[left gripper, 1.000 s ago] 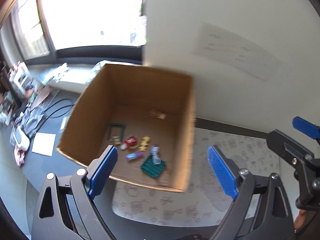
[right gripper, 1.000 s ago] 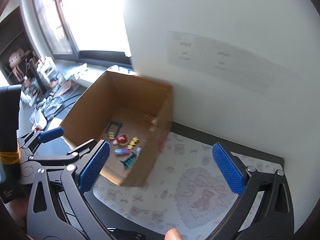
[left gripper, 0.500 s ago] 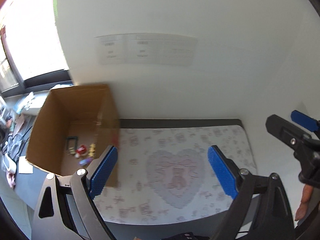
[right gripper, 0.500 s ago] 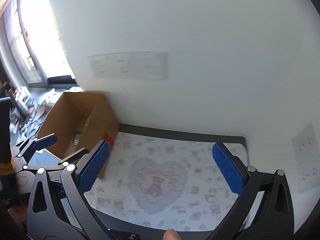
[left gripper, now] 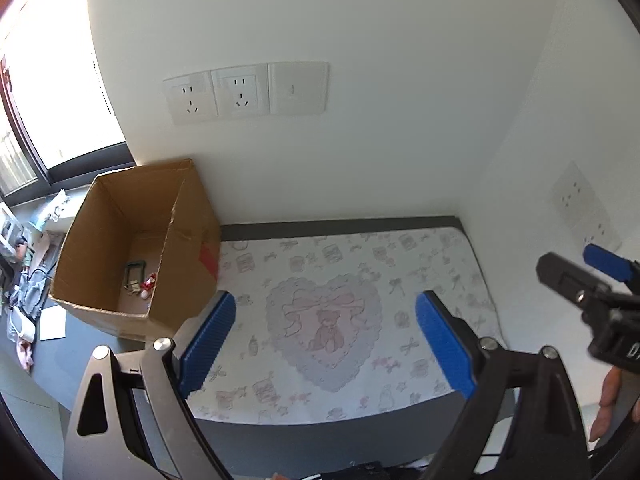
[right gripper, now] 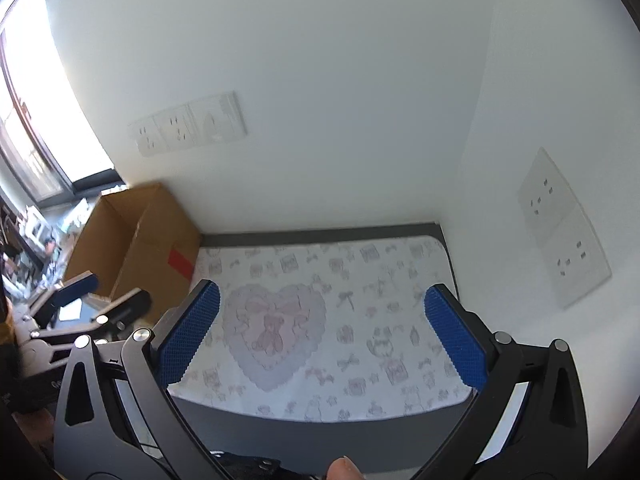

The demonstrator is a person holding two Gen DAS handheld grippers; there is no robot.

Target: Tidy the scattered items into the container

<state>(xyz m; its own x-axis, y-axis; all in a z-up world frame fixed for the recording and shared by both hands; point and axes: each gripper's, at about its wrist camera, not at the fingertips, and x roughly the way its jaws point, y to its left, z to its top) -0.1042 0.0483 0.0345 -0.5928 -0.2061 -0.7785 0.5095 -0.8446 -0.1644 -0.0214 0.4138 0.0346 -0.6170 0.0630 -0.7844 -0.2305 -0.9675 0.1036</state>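
An open cardboard box (left gripper: 120,216) stands at the left end of the table against the wall, also seen in the right wrist view (right gripper: 132,232). Small items (left gripper: 138,280) lie on its floor, among them a dark frame and a red piece. My left gripper (left gripper: 324,320) hangs open above the patterned mat (left gripper: 440,264), to the right of the box, nothing between its blue pads. My right gripper (right gripper: 320,316) is open too, empty, over the mat (right gripper: 360,280). Each gripper shows at the edge of the other's view.
The white mat with a pink heart and bear covers the dark table, and nothing lies on it. White walls with socket plates (left gripper: 246,92) close the back and right. Clutter and a window (left gripper: 40,100) sit at the far left, beyond the box.
Both grippers have swung from over the box to the right, above the mat. The box has slid to the left of both views. Both pairs of jaws stay wide.
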